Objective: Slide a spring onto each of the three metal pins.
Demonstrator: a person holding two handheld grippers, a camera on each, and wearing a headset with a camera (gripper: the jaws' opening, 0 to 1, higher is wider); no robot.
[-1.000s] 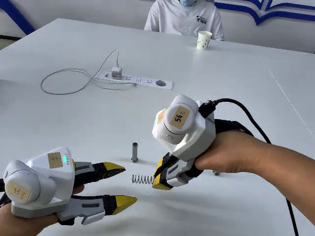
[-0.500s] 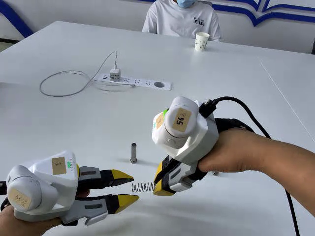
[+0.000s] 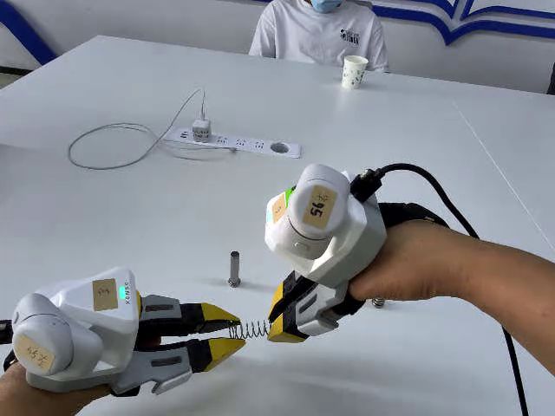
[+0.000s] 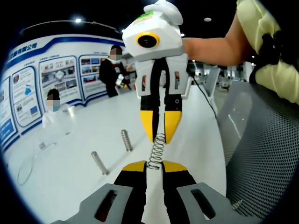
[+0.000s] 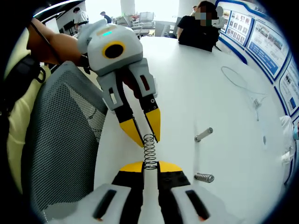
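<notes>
Head view: the right gripper is clenched on one end of a spring, holding it roughly level over the bench. The spring's other end sits between the parted jaws of the left gripper. A bare pin stands upright just behind.

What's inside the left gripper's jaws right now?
One end of the spring, between the tips of the left gripper; the right gripper holds the other end. The tips cover its last coil, so a pinch can't be confirmed.
</notes>
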